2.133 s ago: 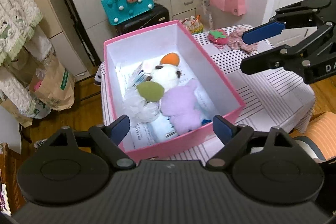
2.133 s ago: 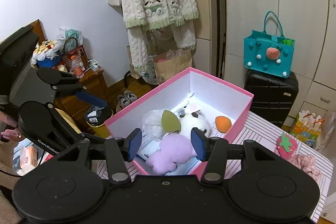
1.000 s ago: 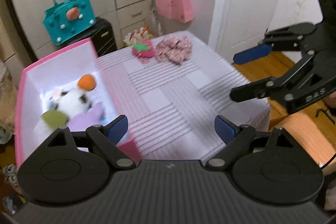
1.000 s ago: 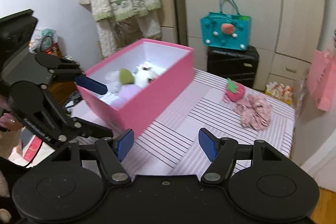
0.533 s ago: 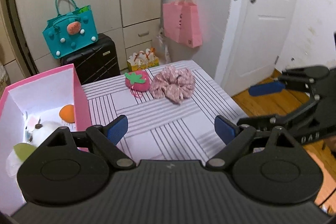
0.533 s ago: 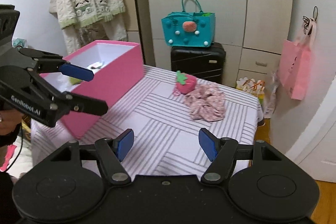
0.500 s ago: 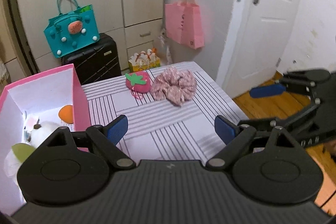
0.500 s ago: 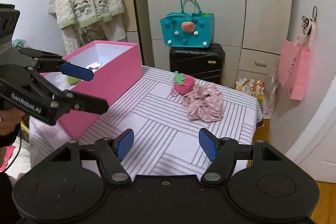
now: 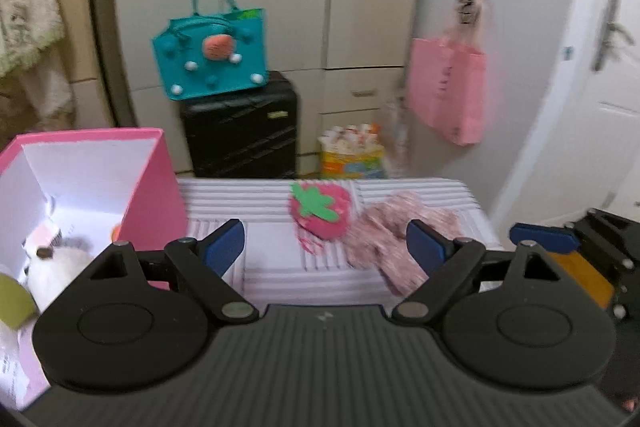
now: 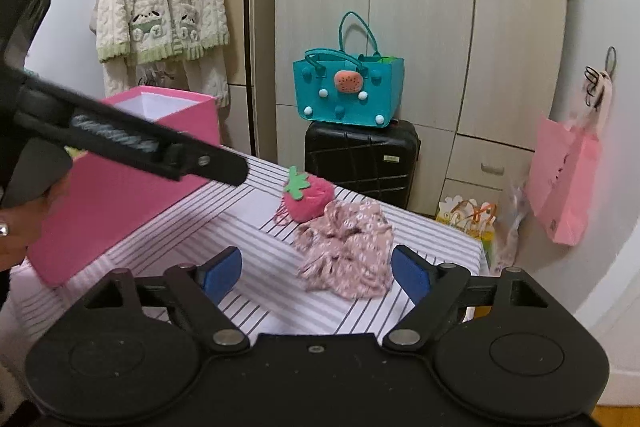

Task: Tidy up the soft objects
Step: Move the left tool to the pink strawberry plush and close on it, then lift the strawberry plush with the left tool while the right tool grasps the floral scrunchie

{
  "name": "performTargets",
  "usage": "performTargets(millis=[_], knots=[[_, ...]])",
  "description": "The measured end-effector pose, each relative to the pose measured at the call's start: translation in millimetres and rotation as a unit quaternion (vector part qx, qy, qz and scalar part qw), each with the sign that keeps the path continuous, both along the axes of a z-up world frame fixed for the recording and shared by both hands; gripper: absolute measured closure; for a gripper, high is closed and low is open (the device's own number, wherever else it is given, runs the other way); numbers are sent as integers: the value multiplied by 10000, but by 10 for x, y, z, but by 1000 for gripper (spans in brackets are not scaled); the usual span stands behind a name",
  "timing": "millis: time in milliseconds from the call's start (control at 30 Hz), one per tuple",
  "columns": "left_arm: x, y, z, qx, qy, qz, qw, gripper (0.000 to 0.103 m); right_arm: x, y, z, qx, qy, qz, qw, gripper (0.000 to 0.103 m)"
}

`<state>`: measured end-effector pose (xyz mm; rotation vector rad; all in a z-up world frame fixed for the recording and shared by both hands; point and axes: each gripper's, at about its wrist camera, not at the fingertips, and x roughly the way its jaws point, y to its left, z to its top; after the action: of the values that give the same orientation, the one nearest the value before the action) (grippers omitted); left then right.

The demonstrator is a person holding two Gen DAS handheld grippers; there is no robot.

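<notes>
A pink strawberry plush (image 9: 320,213) and a pink floral scrunchie (image 9: 394,241) lie side by side on the striped table (image 9: 272,267). They also show in the right wrist view: the strawberry (image 10: 310,197), the scrunchie (image 10: 346,247). The pink box (image 9: 152,183) stands at the left with a white plush (image 9: 60,267) and other soft toys inside. My left gripper (image 9: 324,249) is open and empty, low over the table just short of the strawberry. My right gripper (image 10: 316,273) is open and empty, just short of the scrunchie.
A black suitcase (image 10: 362,159) with a teal felt bag (image 10: 348,93) on top stands behind the table. A pink bag (image 10: 564,179) hangs on the right wall. The table's right edge (image 9: 478,211) drops off near the door. The left gripper's arm (image 10: 132,147) crosses the right wrist view.
Both grippers have swung from over the pink box to the right and moved down toward the strawberry and scrunchie. Both stayed open.
</notes>
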<state>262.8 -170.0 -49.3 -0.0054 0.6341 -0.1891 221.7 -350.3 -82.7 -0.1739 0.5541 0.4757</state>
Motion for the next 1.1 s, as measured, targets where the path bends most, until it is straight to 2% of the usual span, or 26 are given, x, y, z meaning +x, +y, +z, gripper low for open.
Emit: performTargets(millis=[233, 300, 367, 500, 600, 833, 900, 967, 1000, 1067, 1100], knots=[[478, -100, -176, -122, 376, 198, 9990, 17, 404, 129, -243, -202, -154, 52, 9997, 17], [642, -111, -250, -282, 655, 248, 9971, 17, 480, 158, -303, -270, -176, 74, 9995, 17], [790, -116, -320, -474, 964, 439, 9932, 23, 552, 205, -370, -385, -173, 127, 9990, 17], [866, -275, -365, -167, 593, 652, 9960, 23, 659, 262, -465, -506, -136, 160, 9985, 17], [967, -286, -448, -256, 666, 781, 9944, 28, 744, 242, -511, -457, 17, 112, 9989, 17], [1052, -174, -606, -219, 630, 1012, 9926, 29, 796, 179, -623, -601, 220, 74, 9979, 19], [1096, -165, -652, -209, 697, 1010, 9922, 30, 794, 130, -626, -492, 274, -52, 9984, 26], [1113, -157, -677, -264, 731, 989, 9921, 32, 796, 96, -616, -350, 386, -109, 9986, 45], [1119, -164, -681, -256, 725, 977, 9922, 32, 789, 72, -609, -282, 433, -125, 9986, 51], [1129, -204, -690, -139, 698, 825, 9940, 41, 776, 27, -601, -204, 502, -192, 9983, 73], [1134, -223, -702, -93, 715, 794, 9942, 43, 767, 4, -602, -173, 533, -242, 9981, 75]])
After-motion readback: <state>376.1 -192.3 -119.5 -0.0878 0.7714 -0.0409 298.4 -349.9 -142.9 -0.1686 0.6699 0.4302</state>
